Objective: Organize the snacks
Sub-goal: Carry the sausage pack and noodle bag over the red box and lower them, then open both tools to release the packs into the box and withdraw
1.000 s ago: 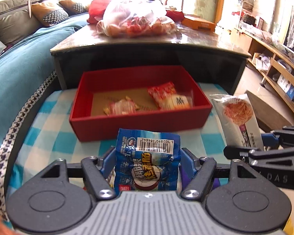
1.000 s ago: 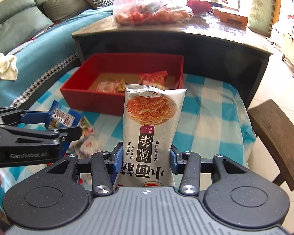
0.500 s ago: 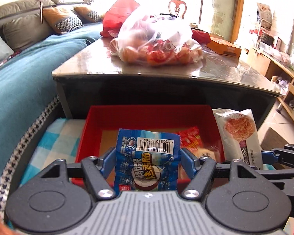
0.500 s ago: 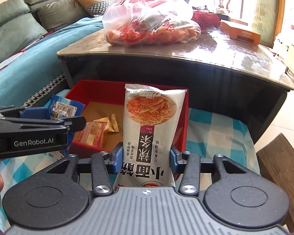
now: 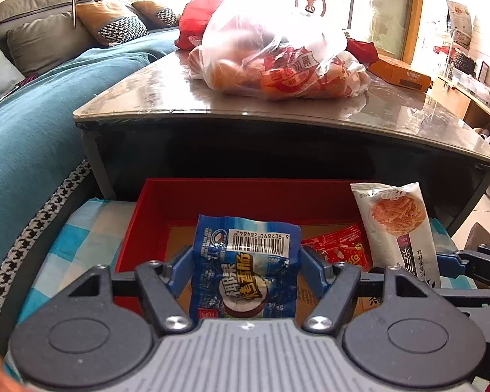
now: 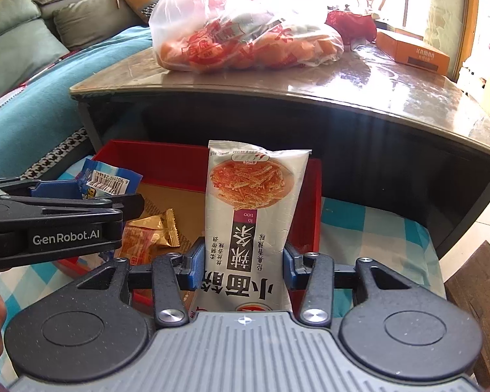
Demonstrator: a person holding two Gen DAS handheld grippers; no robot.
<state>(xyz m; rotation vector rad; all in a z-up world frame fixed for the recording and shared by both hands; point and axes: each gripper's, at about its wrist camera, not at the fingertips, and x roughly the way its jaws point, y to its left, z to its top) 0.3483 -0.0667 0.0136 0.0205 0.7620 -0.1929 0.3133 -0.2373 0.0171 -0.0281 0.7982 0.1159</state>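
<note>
Between the left claw's [image 5: 246, 263] clenched blue pads sits a crinkled blue foil snack packet [image 5: 246, 268]; the right claw [image 6: 243, 261] grips a tall white noodle-snack pouch [image 6: 253, 215]. Both have advanced from the checked cloth to above the shallow red cardboard tray [image 5: 245, 197], so dropping seems next.

"GenRobot.AI" on left gripper [image 6: 65, 192]; perhaps "KAMAN", orange box [image 6: 415, 53]

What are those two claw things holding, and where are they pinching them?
The left gripper pinches a blue snack packet across its sides. The right gripper pinches a tall white snack packet across its lower sides.
</note>
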